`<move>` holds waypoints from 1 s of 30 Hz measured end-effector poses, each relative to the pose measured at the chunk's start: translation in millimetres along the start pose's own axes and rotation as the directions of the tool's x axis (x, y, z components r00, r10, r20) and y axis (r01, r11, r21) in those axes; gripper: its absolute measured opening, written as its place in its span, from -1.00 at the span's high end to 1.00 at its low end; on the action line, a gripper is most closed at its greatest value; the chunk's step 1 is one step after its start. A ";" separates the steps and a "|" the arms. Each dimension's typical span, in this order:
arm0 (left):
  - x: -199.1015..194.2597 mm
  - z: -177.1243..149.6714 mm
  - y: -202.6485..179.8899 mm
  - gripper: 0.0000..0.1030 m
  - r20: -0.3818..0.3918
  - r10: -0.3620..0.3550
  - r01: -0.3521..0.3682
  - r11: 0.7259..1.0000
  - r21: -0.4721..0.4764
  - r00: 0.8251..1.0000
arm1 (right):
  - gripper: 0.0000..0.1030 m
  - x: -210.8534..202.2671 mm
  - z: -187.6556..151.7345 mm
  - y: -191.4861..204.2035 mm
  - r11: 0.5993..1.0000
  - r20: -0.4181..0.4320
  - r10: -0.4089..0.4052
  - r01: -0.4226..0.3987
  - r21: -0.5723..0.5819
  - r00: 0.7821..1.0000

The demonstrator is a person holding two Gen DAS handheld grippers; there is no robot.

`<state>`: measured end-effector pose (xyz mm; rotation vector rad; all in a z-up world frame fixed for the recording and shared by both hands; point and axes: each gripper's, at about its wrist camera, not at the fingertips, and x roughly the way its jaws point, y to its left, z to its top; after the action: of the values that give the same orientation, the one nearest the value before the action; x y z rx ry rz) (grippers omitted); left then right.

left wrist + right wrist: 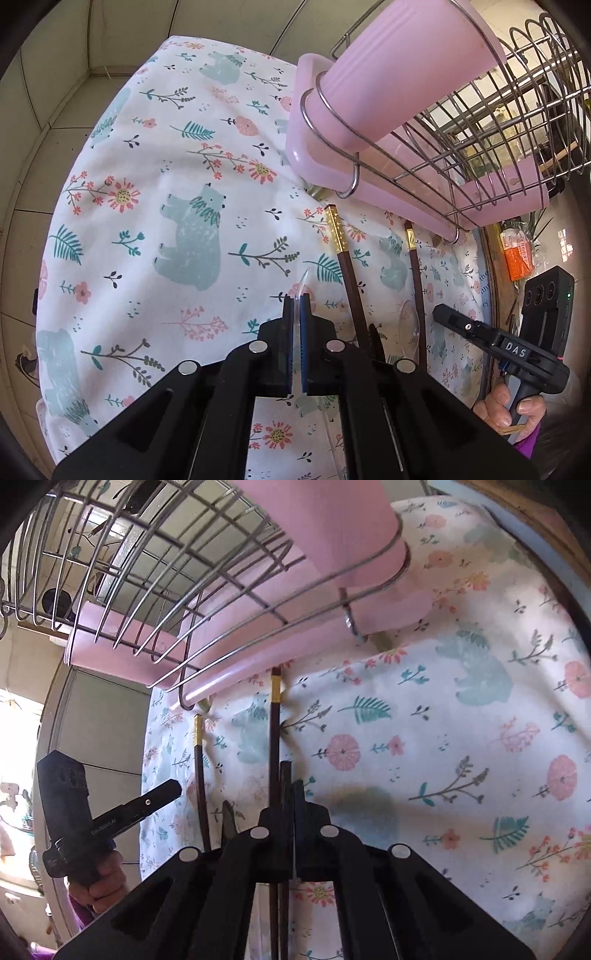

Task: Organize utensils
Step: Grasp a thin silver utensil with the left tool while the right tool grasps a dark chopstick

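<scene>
My left gripper (295, 299) is shut on a clear plastic utensil (303, 282) whose curved tip pokes out above the pads. Two dark chopsticks with gold ends (345, 258) (415, 280) lie on the floral cloth (166, 206), pointing at the rack. A clear spoon (409, 325) and a black serrated knife (376, 341) lie between them. My right gripper (291, 779) is shut, hovering just right of one chopstick (275, 738); I see nothing clamped in it. The other chopstick (199, 768) and the knife (229, 821) lie to its left.
A wire dish rack (491, 122) on a pink drip tray (406, 206) carries a pink utensil cup (388, 74) at the cloth's far side. A hand (498, 406) holds the right gripper (439, 312). The table edge (491, 295) runs at the right, with an orange packet (519, 258) beyond.
</scene>
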<state>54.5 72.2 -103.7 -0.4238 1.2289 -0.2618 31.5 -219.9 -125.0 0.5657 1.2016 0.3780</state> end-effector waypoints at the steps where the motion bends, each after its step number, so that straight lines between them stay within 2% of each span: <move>1: -0.4 0.2 -0.2 0.96 0.002 0.004 -0.004 1.000 0.000 1.000 | 0.97 -0.3 1.6 0.0 1.000 -0.003 0.006 -0.006 0.006 1.000; 2: -1.4 0.6 0.6 0.96 0.003 0.006 -0.006 1.000 0.001 1.000 | 0.92 0.5 4.5 1.4 1.000 -0.013 0.005 -0.005 -0.004 1.000; 6: -0.4 1.0 0.9 0.96 -0.001 0.017 -0.017 1.000 0.000 1.000 | 0.91 12.2 10.9 13.9 0.994 -0.038 -0.073 0.069 -0.088 0.997; 12: 1.2 0.5 0.7 0.96 -0.001 0.020 -0.020 1.000 -0.003 1.000 | 0.91 24.9 15.6 31.2 0.981 -0.048 -0.123 0.114 -0.160 0.991; 20: 6.4 2.3 -0.4 0.96 -0.015 0.040 -0.041 0.999 -0.009 0.999 | 0.83 44.6 14.5 47.3 0.948 -0.069 -0.229 0.207 -0.241 0.971; 23: 8.3 3.4 -2.7 0.96 -0.017 0.053 -0.053 0.999 0.004 0.998 | 0.85 44.0 14.8 46.9 0.948 -0.063 -0.226 0.204 -0.246 0.972; 30: 7.6 6.9 -3.2 0.96 -0.023 0.055 -0.054 0.998 0.025 0.998 | 0.87 14.0 16.0 29.3 0.970 -0.003 -0.149 0.146 -0.195 0.989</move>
<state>63.5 67.3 -106.9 -0.3660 1.2577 -0.2358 51.8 -191.9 -114.3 0.3027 1.2000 0.3688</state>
